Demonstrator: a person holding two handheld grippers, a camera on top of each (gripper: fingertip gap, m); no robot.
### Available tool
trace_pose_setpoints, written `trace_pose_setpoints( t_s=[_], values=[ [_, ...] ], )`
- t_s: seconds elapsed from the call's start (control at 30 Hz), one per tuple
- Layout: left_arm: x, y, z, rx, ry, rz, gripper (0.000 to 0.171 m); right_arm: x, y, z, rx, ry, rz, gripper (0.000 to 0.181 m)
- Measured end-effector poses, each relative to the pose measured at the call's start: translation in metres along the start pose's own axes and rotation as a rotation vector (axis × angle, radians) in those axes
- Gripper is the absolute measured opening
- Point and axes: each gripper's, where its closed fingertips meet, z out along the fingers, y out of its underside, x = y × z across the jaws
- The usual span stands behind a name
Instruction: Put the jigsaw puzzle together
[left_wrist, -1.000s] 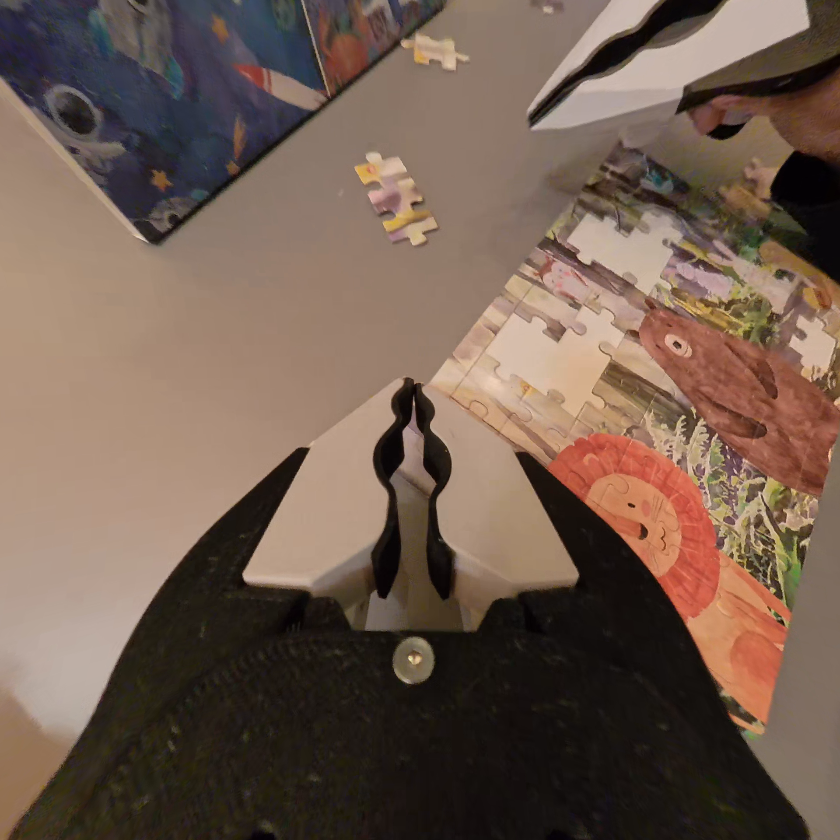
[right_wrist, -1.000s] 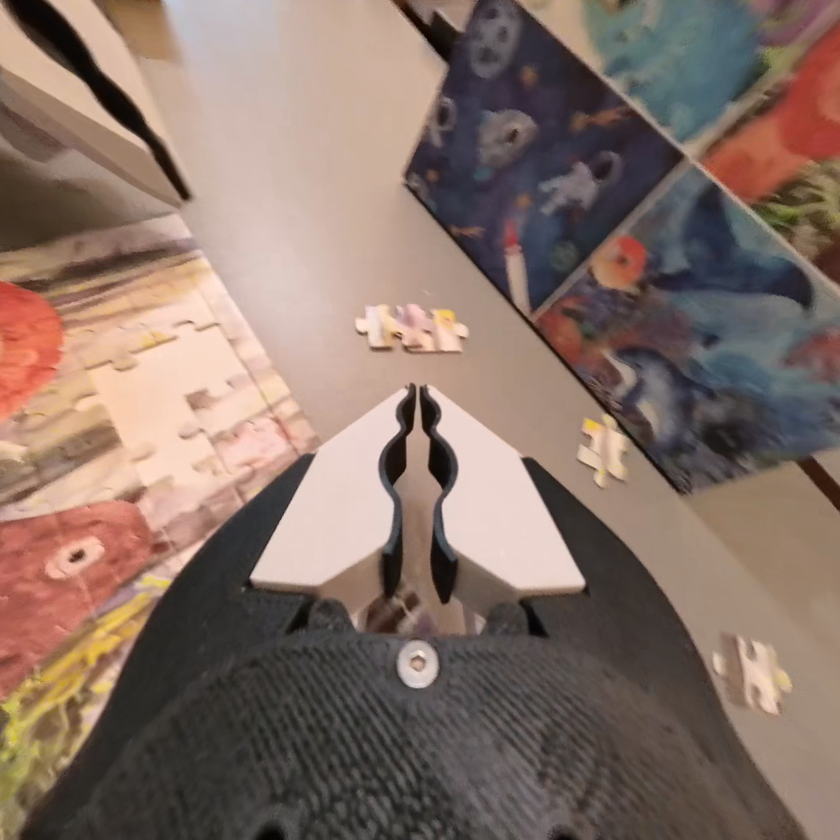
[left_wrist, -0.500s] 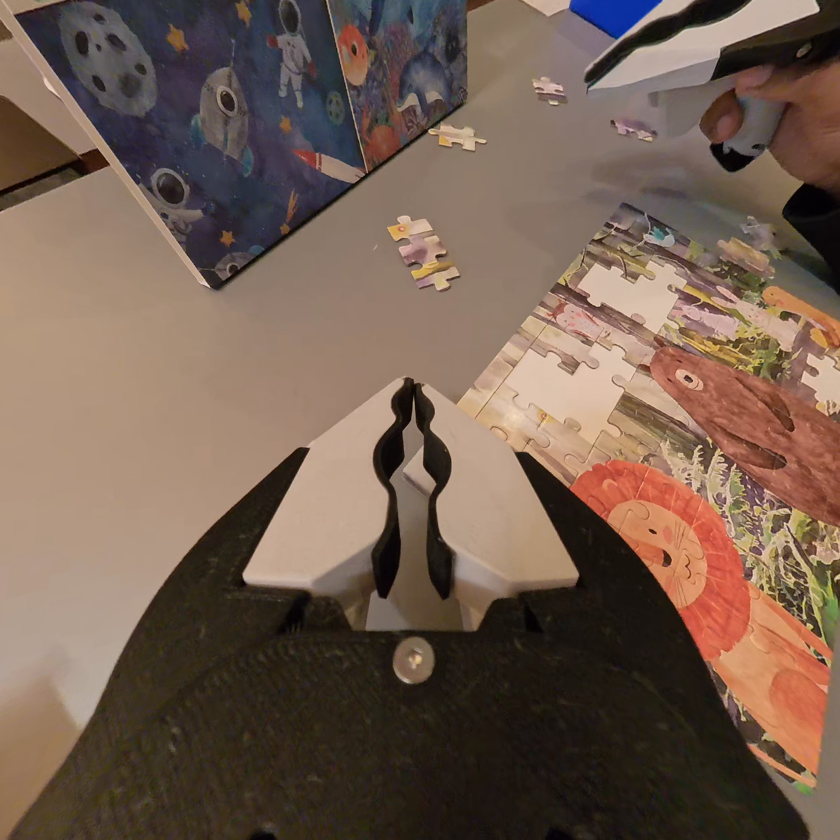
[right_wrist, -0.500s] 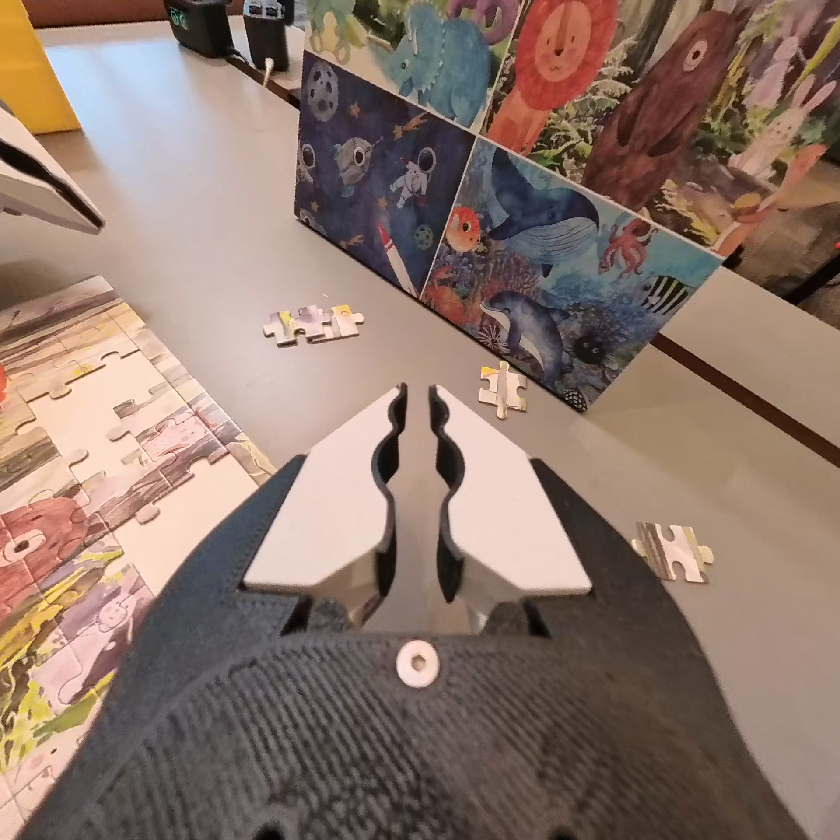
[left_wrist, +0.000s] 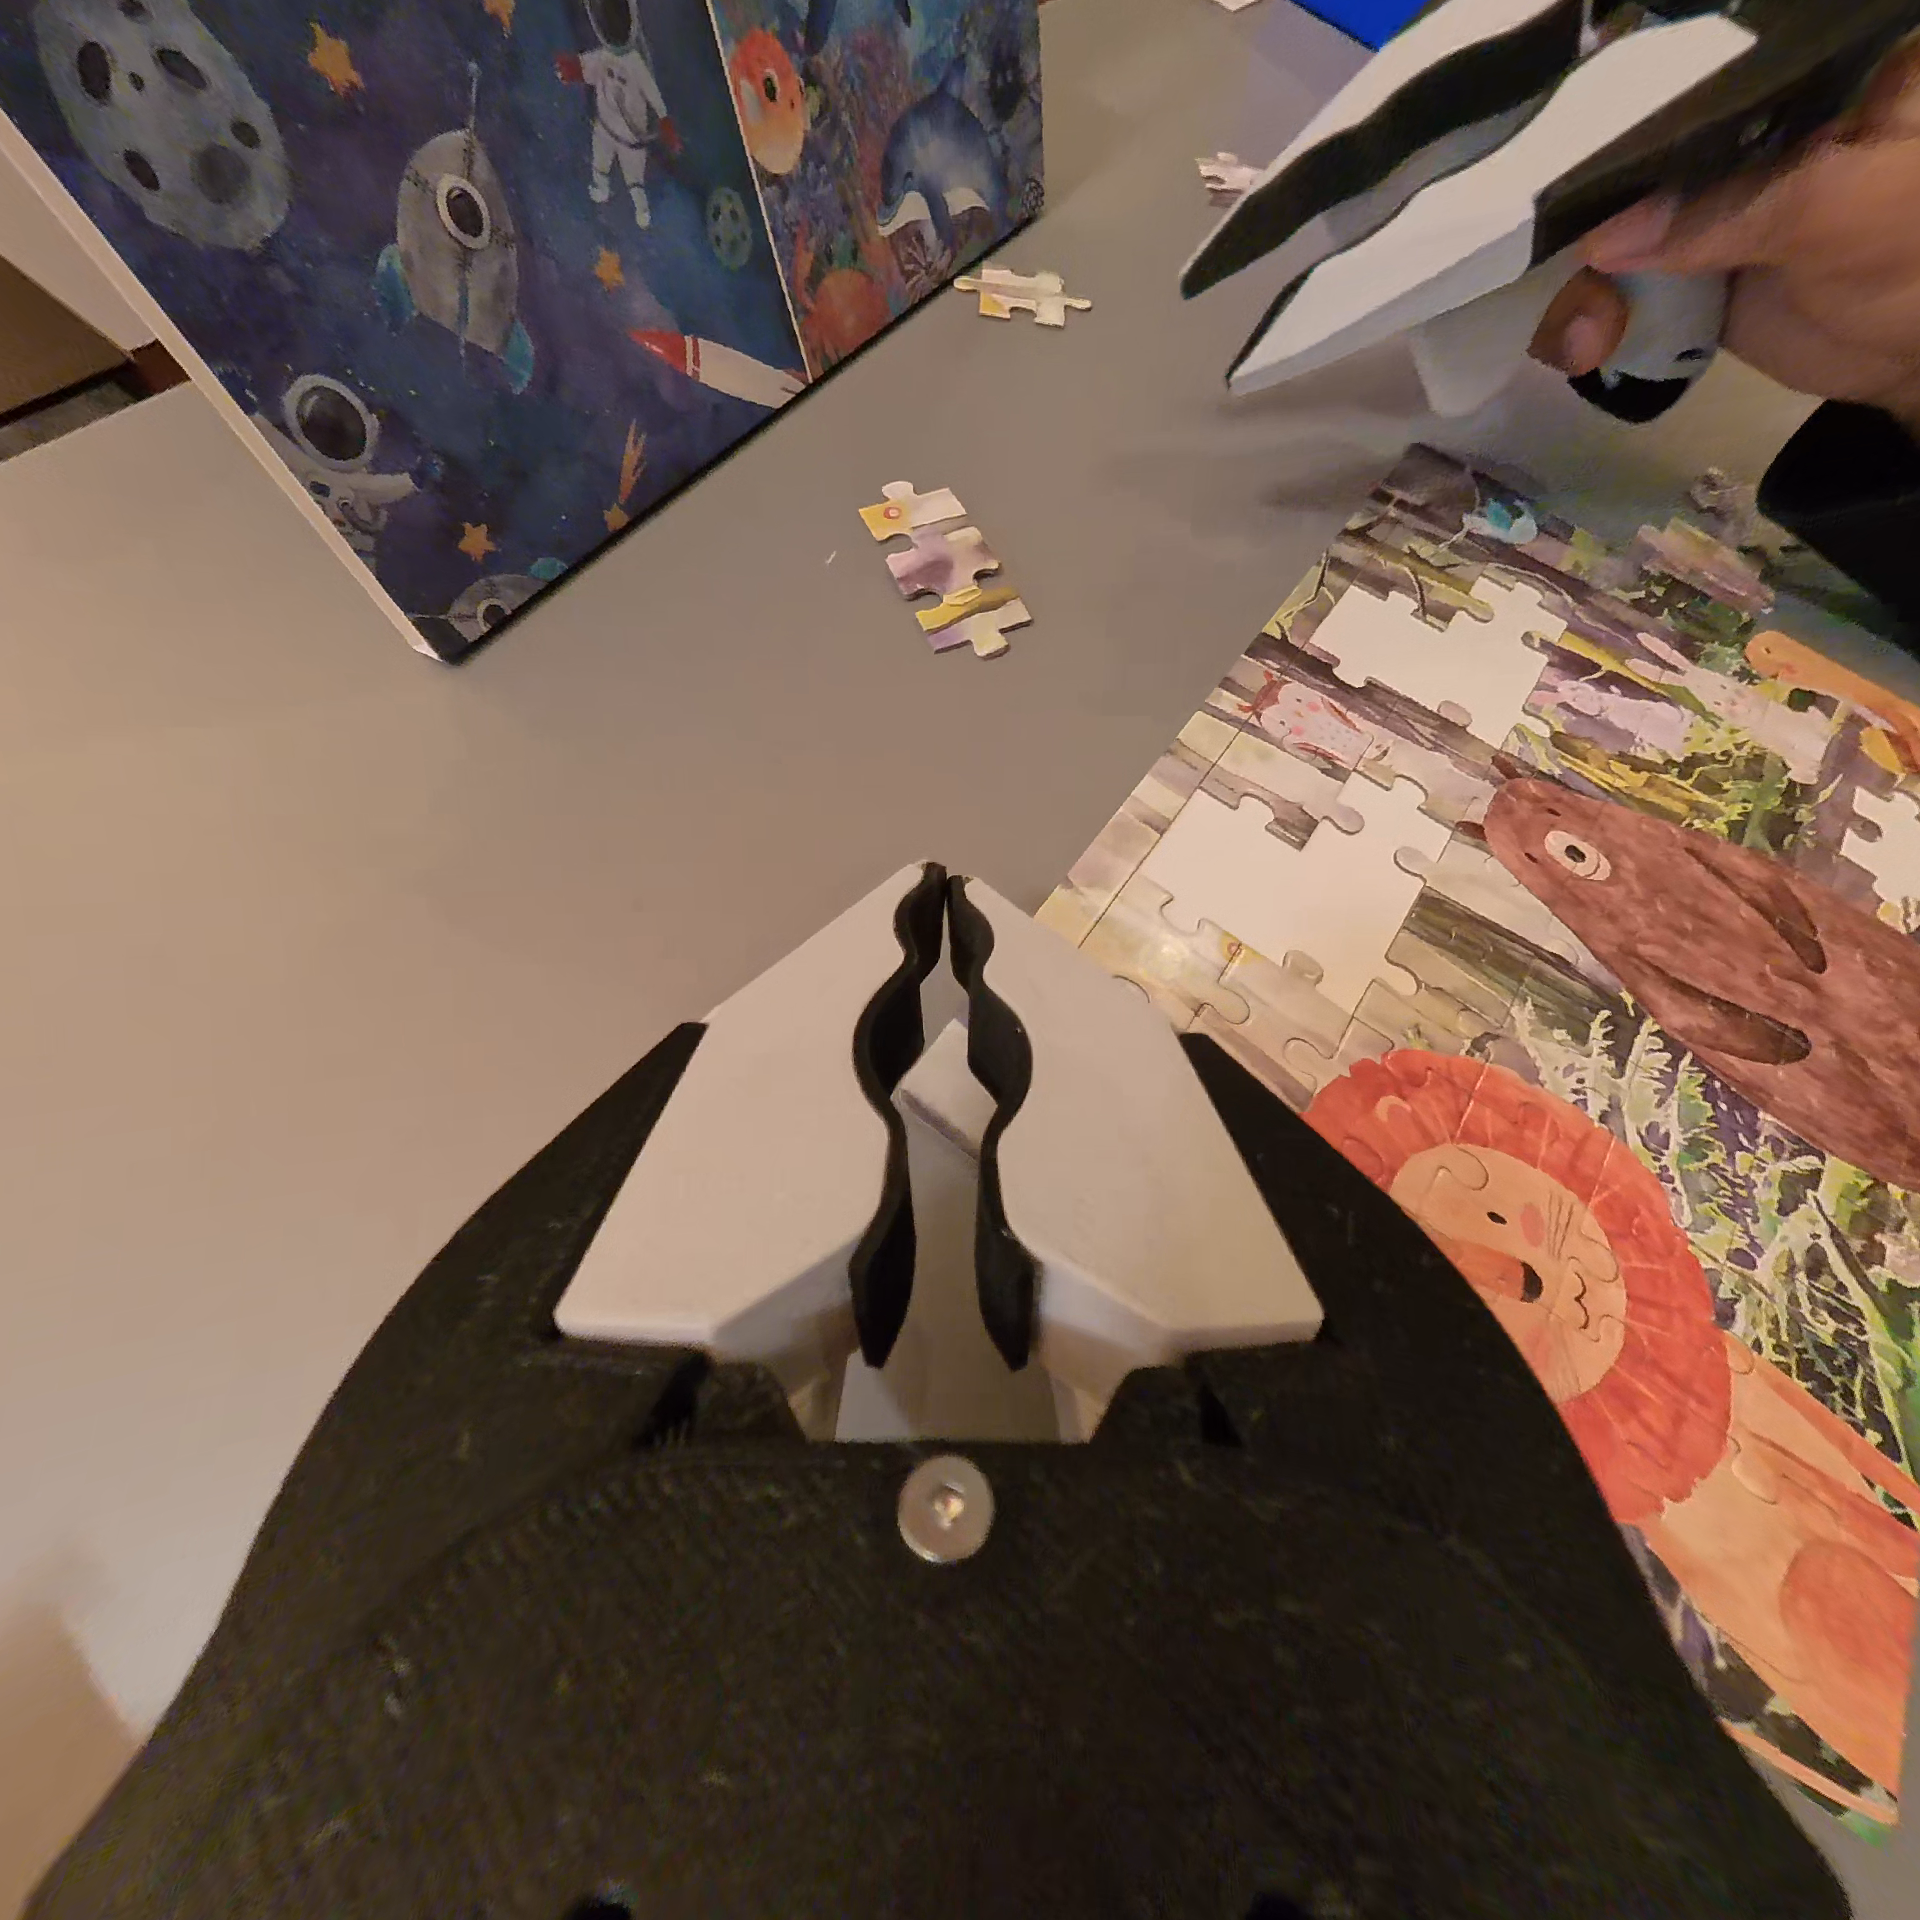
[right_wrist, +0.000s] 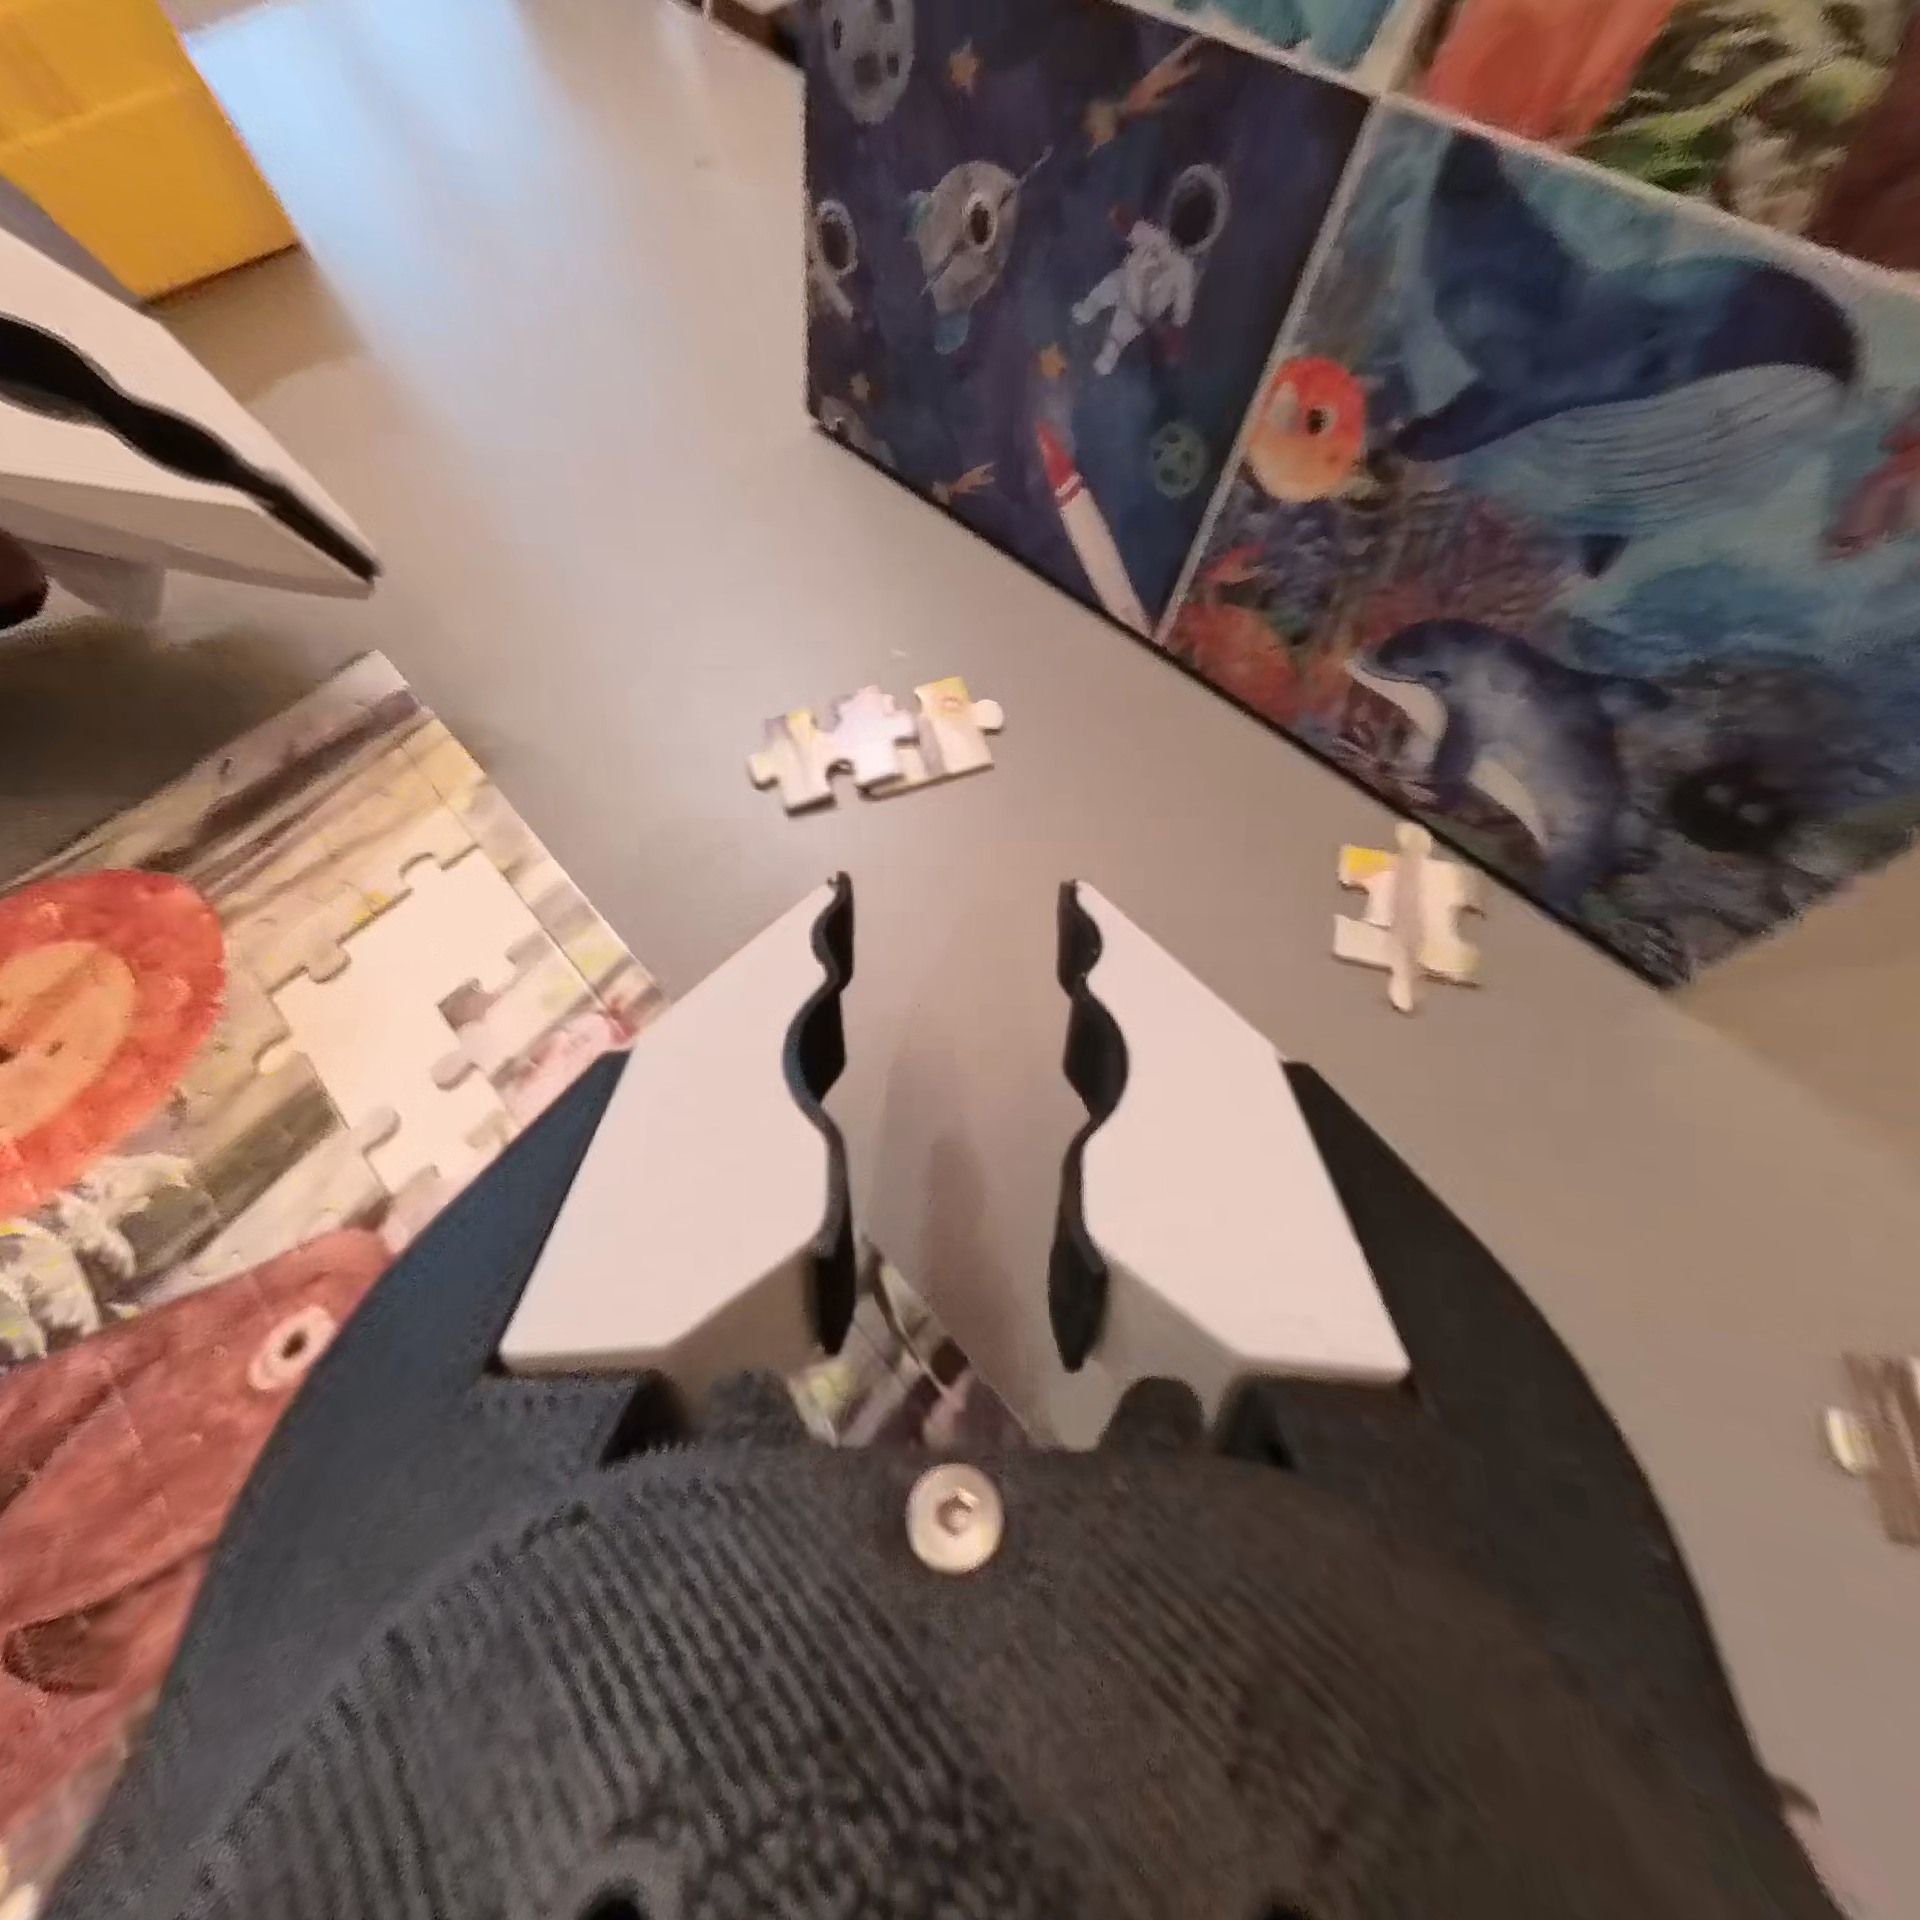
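Fingertips of the left gripper (left_wrist: 943, 883) meet with nothing visibly between them, hovering over the grey tabletop (left_wrist: 416, 831) just left of the part-built animal jigsaw puzzle (left_wrist: 1558, 1039), which lies flat on the right with white gaps showing. Over bare table, the right gripper (right_wrist: 954, 896) has its white fingers (right_wrist: 717, 1122) spread well apart and empty, a strip of three joined loose puzzle pieces (right_wrist: 878, 743) just beyond its tips. Farther right, a joined pair of pieces (right_wrist: 1408, 925) rests beside the upright picture-printed puzzle box (right_wrist: 1455, 416).
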Motion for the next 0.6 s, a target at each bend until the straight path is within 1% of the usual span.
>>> trace_pose_setpoints(
  t_s=[0.03,0.1,0.2,0.27,0.33,0.37,0.43,0.5,0.6],
  values=[
    [-0.001,0.001,0.000,-0.001,-0.004,0.000,0.000,-0.002,-0.004,0.005,-0.025,0.000,-0.024,0.036],
    [-0.004,0.001,0.000,0.000,-0.010,-0.009,0.000,0.004,-0.011,0.017,-0.083,0.049,-0.102,0.033],
    [-0.007,0.002,0.000,0.000,-0.019,-0.020,0.000,0.020,-0.005,0.043,-0.186,0.098,-0.178,0.034],
    [-0.010,0.003,0.000,-0.003,-0.027,-0.023,0.000,0.021,0.002,0.058,-0.215,0.062,-0.165,0.037],
    [-0.014,0.005,0.000,-0.004,-0.034,-0.029,0.000,0.010,0.007,0.068,-0.207,-0.010,-0.133,0.041],
    [-0.015,0.005,-0.001,-0.001,-0.036,-0.034,0.000,0.004,0.007,0.071,-0.194,-0.040,-0.128,0.043],
    [-0.017,0.003,-0.003,0.012,-0.031,-0.048,0.000,-0.009,0.006,0.073,-0.174,-0.105,-0.135,0.054],
    [-0.015,0.001,-0.003,0.024,-0.017,-0.061,0.000,-0.013,0.006,0.075,-0.171,-0.120,-0.177,0.060],
    [-0.012,-0.001,-0.003,0.029,-0.007,-0.057,0.000,-0.016,0.005,0.077,-0.175,-0.143,-0.195,0.056]
  ],
)
